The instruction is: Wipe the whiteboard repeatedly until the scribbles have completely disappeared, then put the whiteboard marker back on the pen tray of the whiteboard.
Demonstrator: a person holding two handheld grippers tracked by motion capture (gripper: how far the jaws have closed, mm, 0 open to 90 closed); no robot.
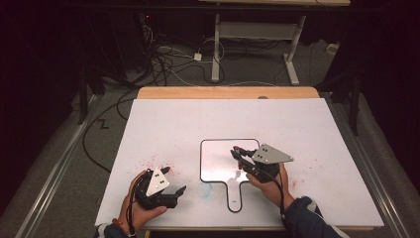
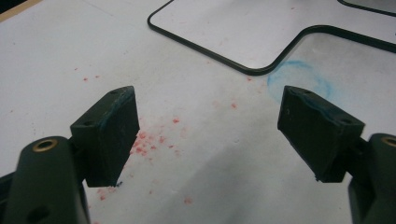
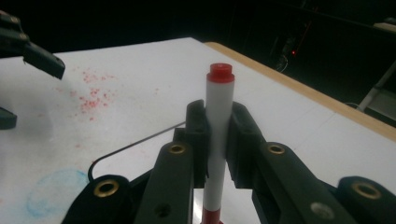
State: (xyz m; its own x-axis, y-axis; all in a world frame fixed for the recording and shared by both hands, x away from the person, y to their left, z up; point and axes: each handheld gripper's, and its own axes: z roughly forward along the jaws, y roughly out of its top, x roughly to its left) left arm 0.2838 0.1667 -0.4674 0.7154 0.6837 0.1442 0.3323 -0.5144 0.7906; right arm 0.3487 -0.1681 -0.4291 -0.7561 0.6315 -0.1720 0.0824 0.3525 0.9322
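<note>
Over the whiteboard [image 1: 218,158], we see a marker [image 3: 219,135] clamped upright in the right hand-held gripper [image 3: 218,135].
We note its white barrel and red ends; the left hand-held gripper [image 2: 208,135] gapes empty.

Left gripper [image 2: 208,133]: jaws wide apart, nothing between them
Surface [image 2: 60,51]: white, red specks [image 2: 149,144], blue ring smudge [image 2: 301,79]
Whiteboard [image 2: 243,28]: black-rimmed, ahead

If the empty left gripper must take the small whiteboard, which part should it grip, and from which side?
Probably the handle of the small whiteboard. It is narrow, juts toward the person and lies beside the open left gripper, so come from the near edge, jaws across its width. The right gripper, holding a marker, hovers over the panel.
</note>
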